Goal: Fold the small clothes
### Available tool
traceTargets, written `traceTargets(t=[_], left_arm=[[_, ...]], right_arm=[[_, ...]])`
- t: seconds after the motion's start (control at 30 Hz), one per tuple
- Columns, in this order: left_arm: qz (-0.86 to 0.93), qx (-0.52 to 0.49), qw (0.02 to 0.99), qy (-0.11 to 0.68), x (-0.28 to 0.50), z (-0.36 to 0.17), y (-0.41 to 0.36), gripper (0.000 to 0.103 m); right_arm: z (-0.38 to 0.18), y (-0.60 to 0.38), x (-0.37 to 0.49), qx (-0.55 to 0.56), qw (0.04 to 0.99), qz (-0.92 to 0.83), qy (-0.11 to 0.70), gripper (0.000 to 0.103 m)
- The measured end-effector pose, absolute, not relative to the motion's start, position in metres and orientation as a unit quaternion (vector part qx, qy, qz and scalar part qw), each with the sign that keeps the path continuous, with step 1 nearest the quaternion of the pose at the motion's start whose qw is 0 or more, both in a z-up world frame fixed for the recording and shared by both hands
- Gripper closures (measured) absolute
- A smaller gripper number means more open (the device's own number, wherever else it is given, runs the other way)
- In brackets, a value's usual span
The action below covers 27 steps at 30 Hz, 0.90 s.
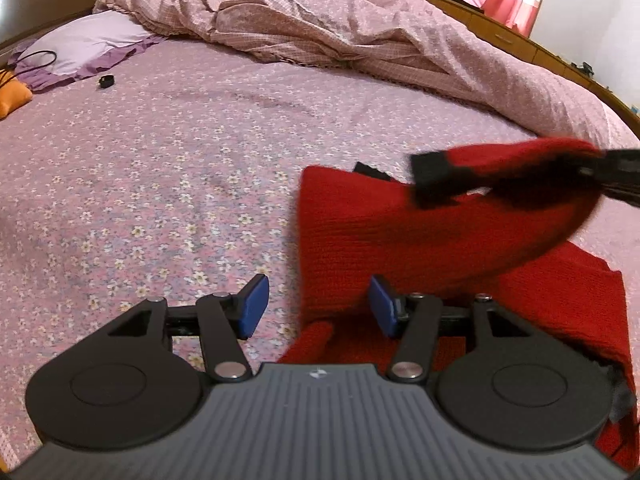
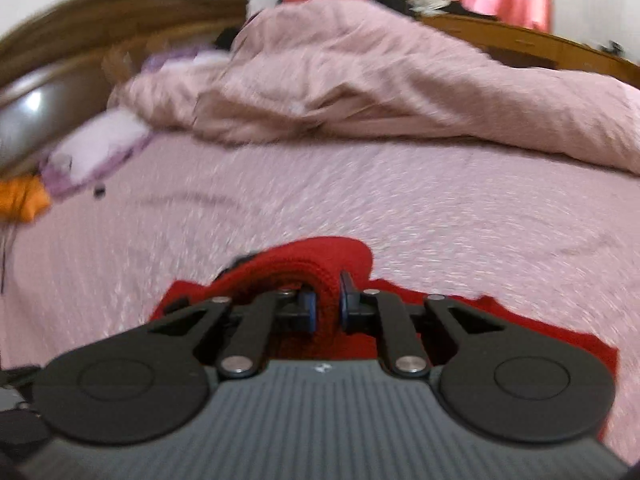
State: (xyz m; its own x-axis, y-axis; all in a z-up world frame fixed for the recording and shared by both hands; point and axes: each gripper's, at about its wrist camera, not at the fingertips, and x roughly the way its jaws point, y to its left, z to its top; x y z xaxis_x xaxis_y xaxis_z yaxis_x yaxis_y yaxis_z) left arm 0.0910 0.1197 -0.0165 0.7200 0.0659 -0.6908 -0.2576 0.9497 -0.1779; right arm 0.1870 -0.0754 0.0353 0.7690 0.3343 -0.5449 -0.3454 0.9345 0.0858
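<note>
The red knitted garment with black trim (image 1: 360,220) lies on the flowered pink bedsheet (image 1: 160,180), toward your right side, with one part lifted off the bed. Your right gripper (image 2: 328,306) is clenched on a bunched ridge of that knit; the blue pads (image 2: 311,312) press the fabric from both sides. In the left wrist view the raised part (image 1: 520,172) hangs in the air over the flat body of the garment, with a black cuff (image 1: 430,172) at its free end. I judge you hold it high so that the part can swing across the body and land as a fold, not drag.

Your left gripper (image 1: 318,306) stands released, jaws wide, holding nothing. Its right pad (image 1: 382,304) is over the garment's near edge and its left pad is over bare sheet, so it straddles the hem. That looks like a ready position to pin or pick the edge, though whether it touches the cloth I cannot tell.

The right wrist view is blurred, so the finer knit there is unclear.

No basket, box or drawer for the folded clothes shows in either view. The crumpled pink quilt (image 1: 340,32) and the lilac pillow (image 1: 84,44) lie well apart from the garment.
</note>
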Motion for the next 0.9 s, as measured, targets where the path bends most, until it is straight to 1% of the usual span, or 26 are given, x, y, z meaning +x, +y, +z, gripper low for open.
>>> traceTargets(t=[0.1,0.17,0.3,0.43,0.5,0.57,0.7,0.9], left_arm=[[0.086,-0.126,0.916,0.37,0.093,-0.021,0.114,0.039],[0.085,-0.121,0.916,0.374,0.095,-0.024,0.111,0.039],[0.082,-0.115,0.913,0.382,0.097,-0.03,0.106,0.038],[0.088,-0.115,0.91,0.388,0.098,-0.034,0.107,0.038],[0.088,-0.117,0.91,0.389,0.097,-0.034,0.11,0.038],[0.087,-0.12,0.91,0.388,0.097,-0.034,0.11,0.038],[0.089,-0.116,0.909,0.391,0.097,-0.036,0.109,0.038],[0.096,-0.112,0.907,0.394,0.098,-0.038,0.108,0.038]], right_arm=[[0.031,-0.113,0.172,0.048,0.943,0.158,0.287,0.09],[0.016,-0.133,0.167,0.083,0.936,0.148,0.308,0.089],[-0.019,-0.158,0.163,0.117,0.919,0.126,0.354,0.089],[-0.034,-0.17,0.156,0.151,0.907,0.127,0.373,0.085],[-0.038,-0.181,0.153,0.177,0.9,0.116,0.381,0.061],[-0.04,-0.194,0.15,0.206,0.896,0.103,0.381,0.053],[-0.045,-0.215,0.145,0.252,0.887,0.084,0.379,0.054],[-0.047,-0.242,0.131,0.285,0.886,0.046,0.364,0.055]])
